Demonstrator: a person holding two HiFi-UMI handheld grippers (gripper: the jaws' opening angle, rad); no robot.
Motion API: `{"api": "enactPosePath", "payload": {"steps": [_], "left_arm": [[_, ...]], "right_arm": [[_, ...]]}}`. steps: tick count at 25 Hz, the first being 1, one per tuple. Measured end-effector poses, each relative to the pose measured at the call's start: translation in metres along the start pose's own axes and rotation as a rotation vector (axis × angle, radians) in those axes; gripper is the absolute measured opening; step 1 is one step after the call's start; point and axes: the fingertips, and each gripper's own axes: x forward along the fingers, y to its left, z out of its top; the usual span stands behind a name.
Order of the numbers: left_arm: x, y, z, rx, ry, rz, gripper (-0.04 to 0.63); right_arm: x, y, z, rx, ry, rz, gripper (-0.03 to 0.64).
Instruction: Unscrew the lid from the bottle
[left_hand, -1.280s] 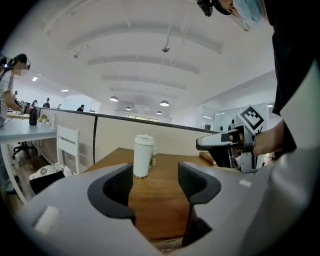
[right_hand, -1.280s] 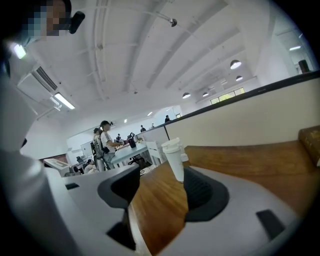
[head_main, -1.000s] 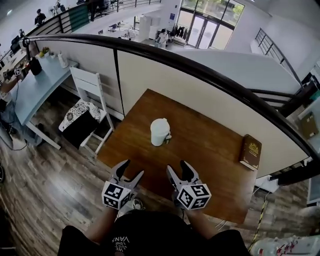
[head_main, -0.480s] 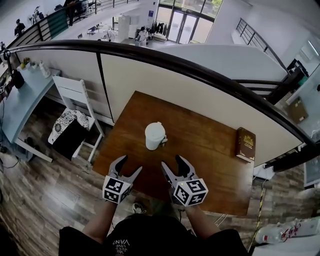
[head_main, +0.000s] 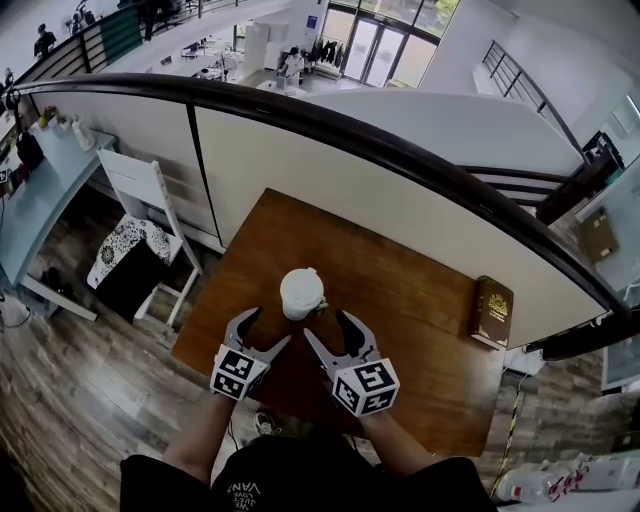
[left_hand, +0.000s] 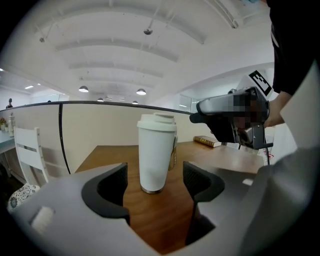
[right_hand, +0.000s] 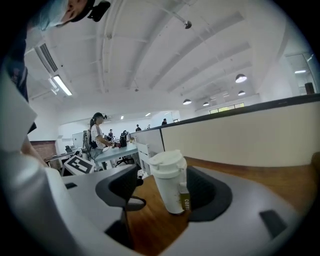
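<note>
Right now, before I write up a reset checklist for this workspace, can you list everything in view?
bottle: one, white, upright at mid-table
lid: one, white, on the bottle
table: one, brown wood, centre
book: one, brown, at the table's right edge
chair: one, white, left of the table
cushion: one, black-and-white patterned, on the chair
desk: one, light blue, far left
left gripper: one, grey, at the table's near edge; jaws opening, nothing between them, bottle ahead
right gripper: one, grey, beside the left; jaws opening, nothing between them, bottle ahead
</note>
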Motion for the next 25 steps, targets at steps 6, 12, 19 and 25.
{"api": "enactPosePath", "payload": {"steps": [6, 12, 19, 25], "left_arm": [[0.035, 0.007, -0.004, 0.004, -0.008, -0.029, 0.352], [0.061, 0.003, 0.006, 0.043, -0.052, -0.100, 0.364], [0.081, 0.000, 0.008, 0.056, -0.063, -0.132, 0.364], [0.090, -0.002, 0.010, 0.065, -0.078, -0.139, 0.362]], "right_arm": [[0.026, -0.002, 0.002, 0.006, 0.001, 0.088, 0.285], [0.045, -0.003, 0.019, -0.064, -0.038, 0.149, 0.302], [0.062, -0.003, 0.016, -0.121, -0.026, 0.172, 0.334], [0.070, -0.007, 0.013, -0.143, -0.035, 0.168, 0.339]]}}
